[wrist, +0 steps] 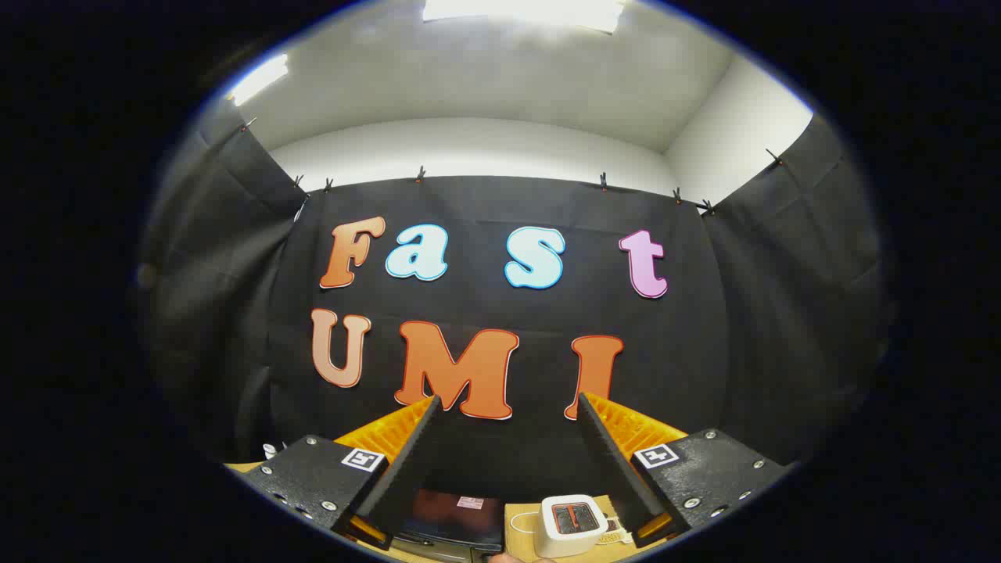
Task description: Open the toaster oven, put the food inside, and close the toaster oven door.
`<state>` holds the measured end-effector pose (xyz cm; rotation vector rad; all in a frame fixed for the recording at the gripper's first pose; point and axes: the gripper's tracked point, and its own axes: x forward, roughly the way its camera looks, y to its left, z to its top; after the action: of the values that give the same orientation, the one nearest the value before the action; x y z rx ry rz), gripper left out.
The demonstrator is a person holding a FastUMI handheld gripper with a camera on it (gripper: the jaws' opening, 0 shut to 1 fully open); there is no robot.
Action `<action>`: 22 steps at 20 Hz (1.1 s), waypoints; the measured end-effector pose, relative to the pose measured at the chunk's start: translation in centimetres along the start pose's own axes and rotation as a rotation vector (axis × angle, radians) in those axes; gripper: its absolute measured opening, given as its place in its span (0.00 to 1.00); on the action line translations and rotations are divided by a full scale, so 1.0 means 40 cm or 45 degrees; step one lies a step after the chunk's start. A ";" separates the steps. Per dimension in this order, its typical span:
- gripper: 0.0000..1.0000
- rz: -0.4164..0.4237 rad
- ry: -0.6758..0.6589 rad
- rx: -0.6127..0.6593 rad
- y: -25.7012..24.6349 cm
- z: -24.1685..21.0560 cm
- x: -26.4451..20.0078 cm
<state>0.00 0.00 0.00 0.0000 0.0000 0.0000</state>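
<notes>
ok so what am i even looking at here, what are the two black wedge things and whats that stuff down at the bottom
This picture comes from a fisheye camera riding on a hand-held gripper, looking forward along it. The two black wedges are its fingers, spread wide apart and holding nothing. Low between them sits a dark toaster oven, door apparently shut, on a wooden table. Beside it, near the other finger, is a small white timer-like box with a cord. Behind everything hangs the booth's black cloth wall.

A light wooden table [522,522] shows at the bottom center of the frame. On it sit 1 dark toaster oven [453,520], left of center, and 1 small white timer [573,525] with a white cord [522,522] just right of it.
</notes>
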 end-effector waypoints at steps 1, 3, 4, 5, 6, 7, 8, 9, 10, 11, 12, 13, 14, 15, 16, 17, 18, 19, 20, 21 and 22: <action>1.00 0.001 0.008 0.010 -0.002 -0.003 0.000; 1.00 -0.002 0.021 0.034 -0.003 -0.010 0.004; 1.00 -0.008 0.026 0.041 -0.006 -0.014 0.006; 1.00 -0.013 0.027 0.047 -0.007 -0.013 0.007; 1.00 -0.016 0.027 0.050 -0.008 -0.013 0.006; 1.00 -0.015 0.025 0.055 -0.006 -0.013 0.007; 1.00 -0.014 0.026 0.059 -0.007 -0.013 0.006; 1.00 -0.012 0.026 0.064 -0.006 -0.011 0.004; 1.00 -0.013 0.025 0.069 -0.008 -0.008 0.005; 1.00 -0.016 0.022 0.074 -0.011 -0.003 0.006; 1.00 -0.023 0.021 0.077 -0.016 0.004 0.009; 1.00 -0.031 0.017 0.079 -0.023 0.011 0.009; 1.00 -0.037 0.012 0.081 -0.029 0.017 0.008; 1.00 -0.041 0.011 0.086 -0.033 0.022 0.010; 1.00 -0.037 0.014 0.093 -0.033 0.024 0.009; 1.00 -0.032 0.020 0.104 -0.029 0.023 0.010; 1.00 -0.022 0.028 0.115 -0.023 0.019 0.011; 1.00 -0.014 0.040 0.120 -0.016 0.008 0.010; 1.00 -0.008 0.059 0.120 -0.007 -0.012 0.011; 1.00 -0.006 0.084 0.116 0.001 -0.036 0.016; 1.00 -0.005 0.112 0.110 0.011 -0.066 0.018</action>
<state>0.74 0.45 -2.62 0.0866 0.0882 -0.0043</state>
